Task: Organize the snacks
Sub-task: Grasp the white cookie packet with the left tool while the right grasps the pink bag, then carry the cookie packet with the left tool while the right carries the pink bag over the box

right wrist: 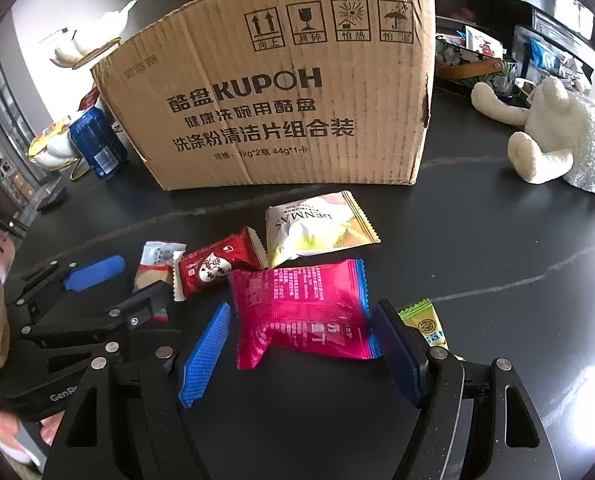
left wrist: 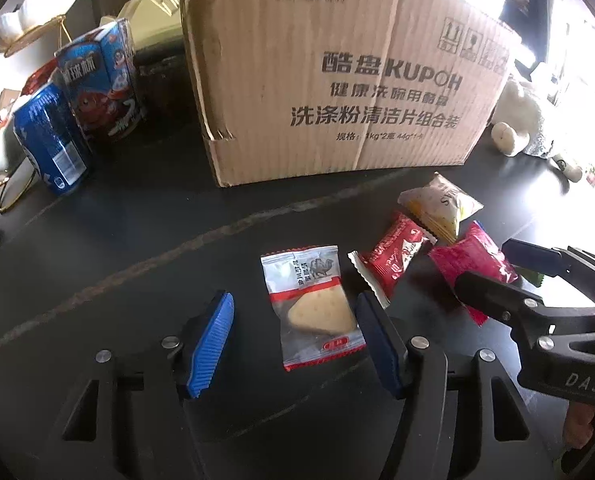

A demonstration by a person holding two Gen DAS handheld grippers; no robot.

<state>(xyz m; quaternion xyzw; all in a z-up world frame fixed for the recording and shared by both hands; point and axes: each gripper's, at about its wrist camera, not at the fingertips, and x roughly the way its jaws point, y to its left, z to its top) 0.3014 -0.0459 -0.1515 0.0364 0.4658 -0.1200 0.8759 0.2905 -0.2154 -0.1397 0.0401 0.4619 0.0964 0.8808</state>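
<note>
While your left tongs straddle the clear cracker pack flat on the tabletop, jaws apart, not gripping, your right tongs gape around the pink pack, pads clear, box behind.

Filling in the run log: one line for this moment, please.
left gripper: open, straddling camel packet | right gripper: open, straddling pink packet | both packets on table | box behind
</note>
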